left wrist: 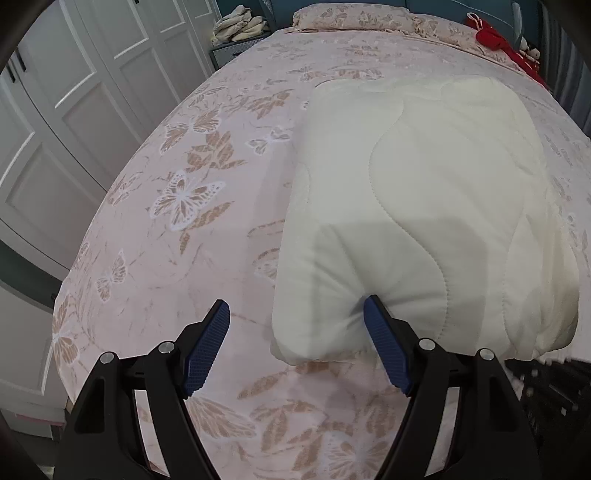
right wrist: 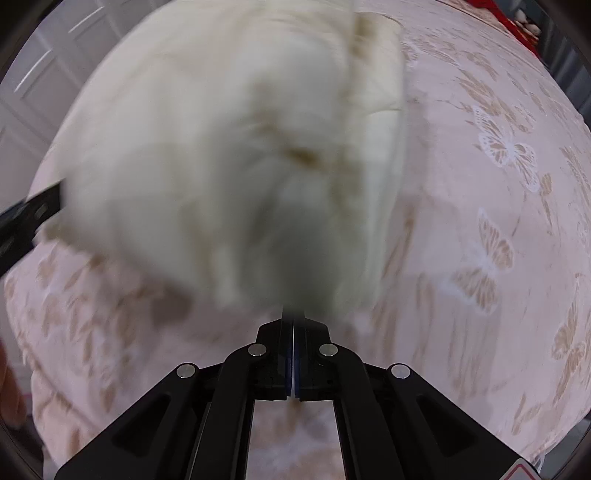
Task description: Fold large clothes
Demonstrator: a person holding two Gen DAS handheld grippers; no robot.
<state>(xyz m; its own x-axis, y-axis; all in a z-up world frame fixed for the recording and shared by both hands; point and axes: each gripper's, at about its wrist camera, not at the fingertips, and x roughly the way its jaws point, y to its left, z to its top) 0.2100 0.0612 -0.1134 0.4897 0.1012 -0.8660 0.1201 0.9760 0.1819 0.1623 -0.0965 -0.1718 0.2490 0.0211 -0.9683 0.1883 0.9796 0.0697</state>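
A cream quilted garment (left wrist: pixel 424 221) lies folded in a thick bundle on the bed. My left gripper (left wrist: pixel 295 314) is open at its near left corner; the right blue pad (left wrist: pixel 384 350) presses into the fabric edge and the left pad (left wrist: pixel 207 347) stands apart over the sheet. In the right wrist view the garment (right wrist: pixel 221 147) is blurred and fills the upper left. My right gripper (right wrist: pixel 293 317) is shut on the garment's near edge. The left gripper's black body (right wrist: pixel 26 221) shows at the far left.
The bed (left wrist: pixel 166 258) has a pink sheet with butterfly prints. White wardrobe doors (left wrist: pixel 74 110) stand to the left. A pillow (left wrist: pixel 351 18) and a red item (left wrist: pixel 495 40) lie at the head of the bed, and a pile of clothes (left wrist: pixel 240 26) sits on a stand.
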